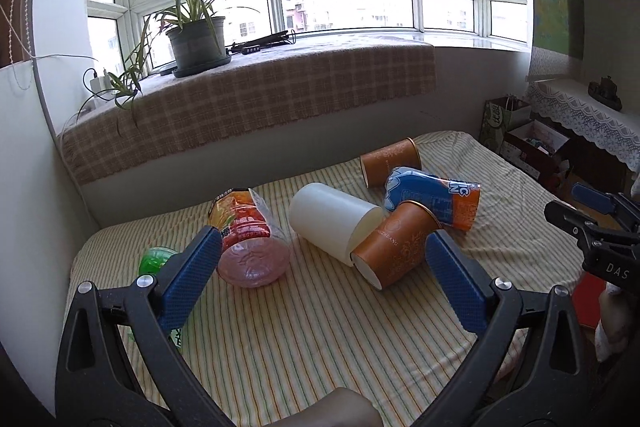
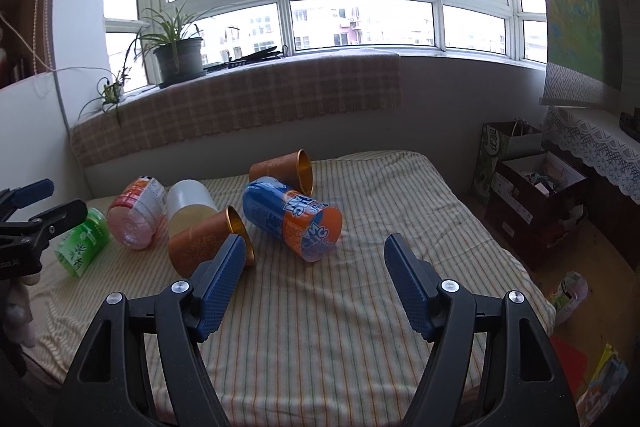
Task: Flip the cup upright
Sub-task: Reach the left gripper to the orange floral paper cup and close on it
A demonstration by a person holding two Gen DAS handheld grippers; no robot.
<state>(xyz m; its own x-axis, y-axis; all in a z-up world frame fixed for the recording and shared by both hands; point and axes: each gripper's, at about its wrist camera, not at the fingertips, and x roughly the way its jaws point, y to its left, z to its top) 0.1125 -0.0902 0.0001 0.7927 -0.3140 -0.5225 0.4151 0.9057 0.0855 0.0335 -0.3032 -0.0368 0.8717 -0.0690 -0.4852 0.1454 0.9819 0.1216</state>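
Observation:
Several cups lie on their sides on a striped cloth (image 1: 320,339). A near brown paper cup (image 1: 396,247) (image 2: 204,243) lies beside a white cup (image 1: 332,223) (image 2: 188,203). A far brown cup (image 1: 390,163) (image 2: 282,169), a blue-orange cup (image 1: 436,199) (image 2: 296,219), a pink-red cup (image 1: 248,239) (image 2: 138,213) and a green cup (image 1: 154,259) (image 2: 82,243) lie around them. My left gripper (image 1: 320,267) is open and empty, just short of the white and near brown cups. My right gripper (image 2: 314,263) is open and empty, near the blue-orange cup.
A window ledge with a checked cloth (image 1: 260,99) and a potted plant (image 1: 196,43) runs behind the table. Boxes and bags (image 2: 532,183) stand on the floor to the right. A wall (image 1: 24,187) is at the left.

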